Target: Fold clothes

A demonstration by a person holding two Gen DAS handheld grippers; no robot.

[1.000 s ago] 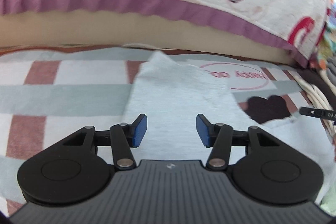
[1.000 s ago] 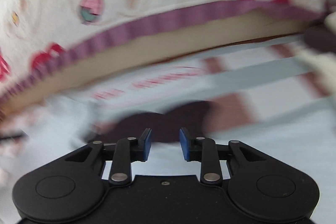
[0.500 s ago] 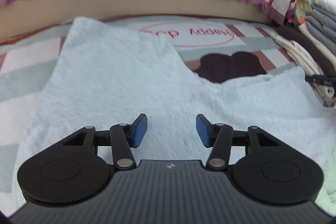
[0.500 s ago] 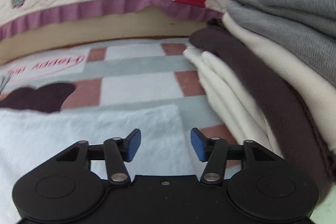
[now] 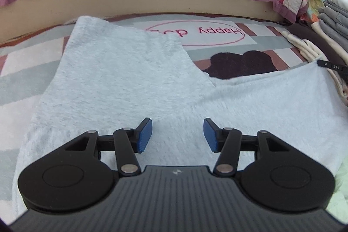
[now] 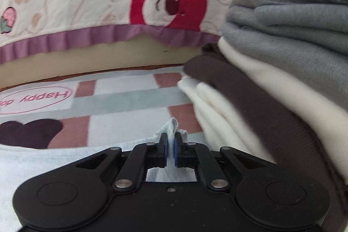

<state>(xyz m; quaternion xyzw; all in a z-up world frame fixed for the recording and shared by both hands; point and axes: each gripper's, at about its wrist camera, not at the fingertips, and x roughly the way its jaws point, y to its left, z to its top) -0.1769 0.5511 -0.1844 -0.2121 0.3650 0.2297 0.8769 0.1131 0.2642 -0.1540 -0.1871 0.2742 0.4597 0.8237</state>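
Pale-blue garment (image 5: 121, 79): fleecy fabric spread flat on the checked blanket (image 5: 26, 88); one flap is folded up toward the far edge, a second part extends to the right toward the clothes stack.
Garment in right wrist view (image 6: 32, 158): lies along the lower left of the frame, with one corner drawn up into a small peak between the claw pads.
Left claw (image 5: 177, 134): released; blue pads stand apart above the garment's near part, with nothing between them and no contact visible.
Right claw (image 6: 171, 148): clenched on the garment's corner; the pads press the bunched fabric from both sides, and a tuft projects above the fingertips.
Right claw seen from left wrist view (image 5: 331, 65): only a dark tip shows at the garment's right corner, just beside the stack.
Blanket pattern: grey, white and brown squares, a pink oval with the lettering "Happy day" (image 5: 195, 33), and a dark brown bear-shaped patch (image 5: 239, 64) partly covered by the garment.
Folded clothes stack (image 6: 282, 79): cream, dark brown and grey layers piled to the right, just beside the gripped corner.
Quilt (image 6: 87, 3): cream with red bear prints and a purple frilled hem, raised behind the blanket's far edge.
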